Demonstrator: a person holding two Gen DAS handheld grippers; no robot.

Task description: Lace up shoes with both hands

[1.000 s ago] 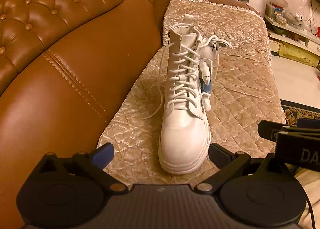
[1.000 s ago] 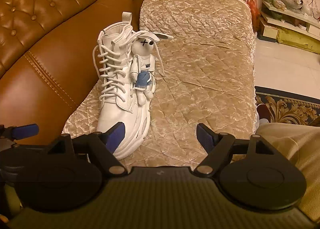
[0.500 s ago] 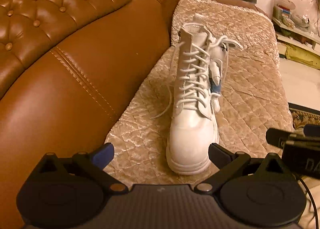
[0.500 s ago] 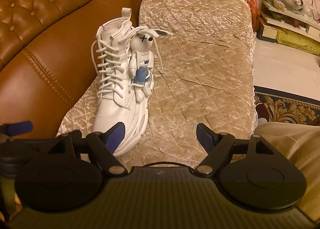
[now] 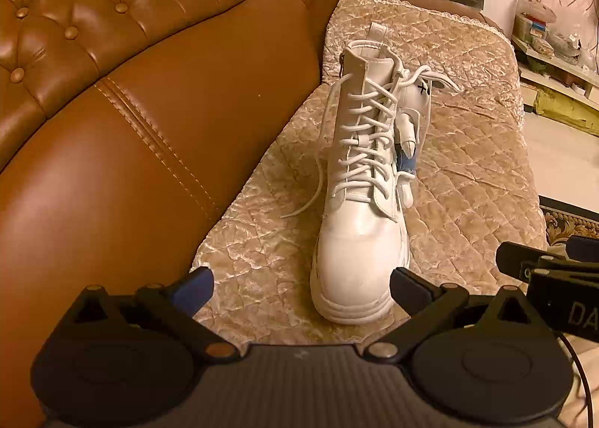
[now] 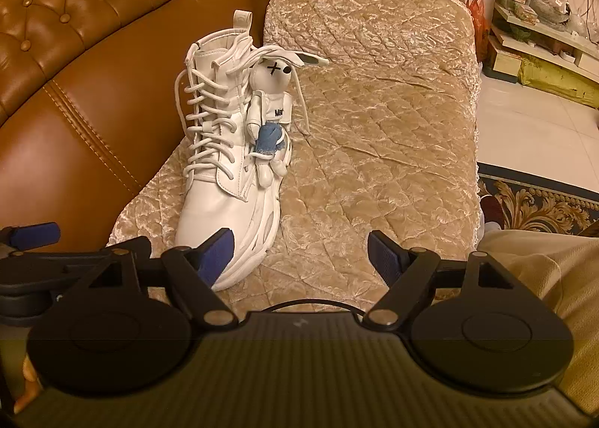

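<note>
A white high-top boot stands upright on the quilted beige cover, toe toward me. Its white laces are crossed up the front. One loose end hangs down the boot's left side, another trails on the right. A white rabbit figure with blue shorts hangs on its right side. My left gripper is open, just short of the toe. My right gripper is open too, to the right of the toe, nothing in it.
The boot rests on a quilted beige cover over a brown leather sofa, backrest to the left. The cover's right edge drops to a tiled floor and patterned rug. Shelves stand at far right. Beige fabric lies low right.
Both grippers have shifted slightly; the boot now sits further right in the left wrist view. Both stay open and the boot has not moved.
</note>
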